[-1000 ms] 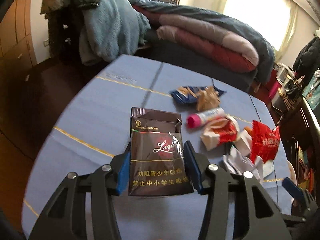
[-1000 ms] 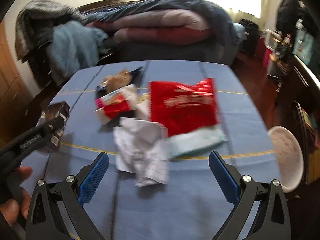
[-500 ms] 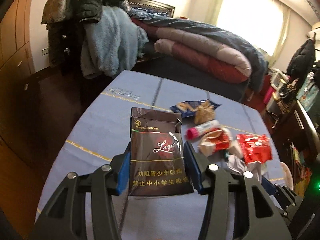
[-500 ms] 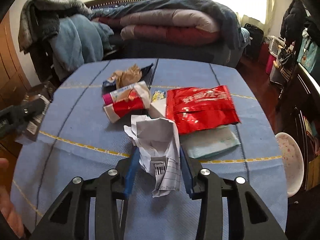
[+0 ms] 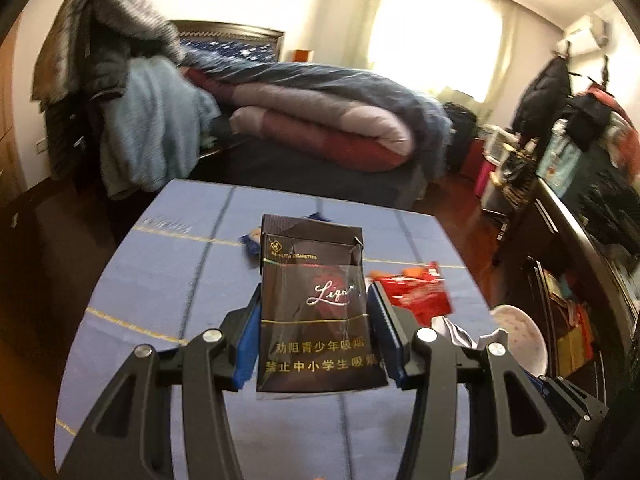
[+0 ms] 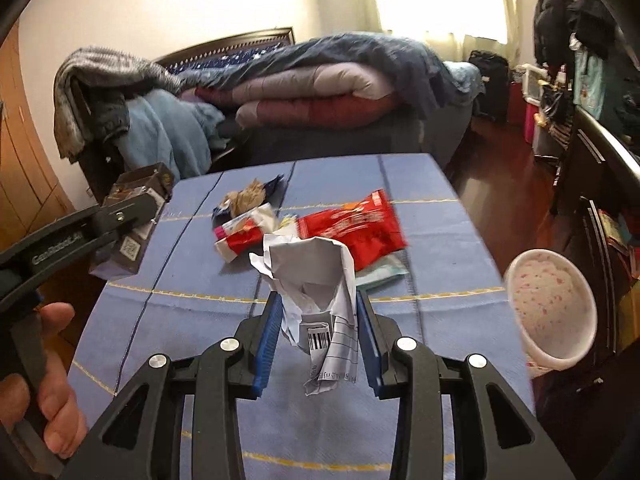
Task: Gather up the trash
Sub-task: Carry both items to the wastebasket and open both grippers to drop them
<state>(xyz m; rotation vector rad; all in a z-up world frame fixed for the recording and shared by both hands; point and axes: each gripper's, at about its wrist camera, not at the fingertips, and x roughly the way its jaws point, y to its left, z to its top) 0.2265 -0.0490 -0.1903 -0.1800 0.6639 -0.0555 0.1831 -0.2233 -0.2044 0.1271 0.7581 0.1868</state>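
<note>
Bedroom w/ a low table [image 6: 432, 216] under a blue woven cloth striped w/ thin yellow and dark lines; behind it a bed [image 6: 320, 92] piled w/ puffy quilts in grey, maroon and navy, plus a fuzzy light-blue blanket [image 6: 168, 136] slung over a chair.

Left gripper [image 5: 315, 334]: blue ribbed pads clamped on the sides of a dark brown cigarette pack [image 5: 316, 312], rectangular cardboard, glossy film, torn flip-top open, gold lettering, held upright and clear of the cloth.

Right gripper [image 6: 318, 338]: pads closed on a crumpled white paper wad [image 6: 316, 284], creased, lined, w/ a barcode label, loose tail hanging below the jaws, lifted off the table.

Left on the cloth, mid-table: shiny red foil packet [image 6: 356, 228], flat; a rumpled red-and-white wrapper [image 6: 244, 232] beside it; a dark blue wrapper w/ crinkled brown paper [image 6: 244, 196] further back; a pale green flat sachet [image 6: 380, 274] tucked under the red packet's near edge.

Round white speckled bowl [image 6: 552, 304] sits off the table's right side. A bare hand [image 6: 48, 392] grips the left tool's handle at lower left of the right view.
</note>
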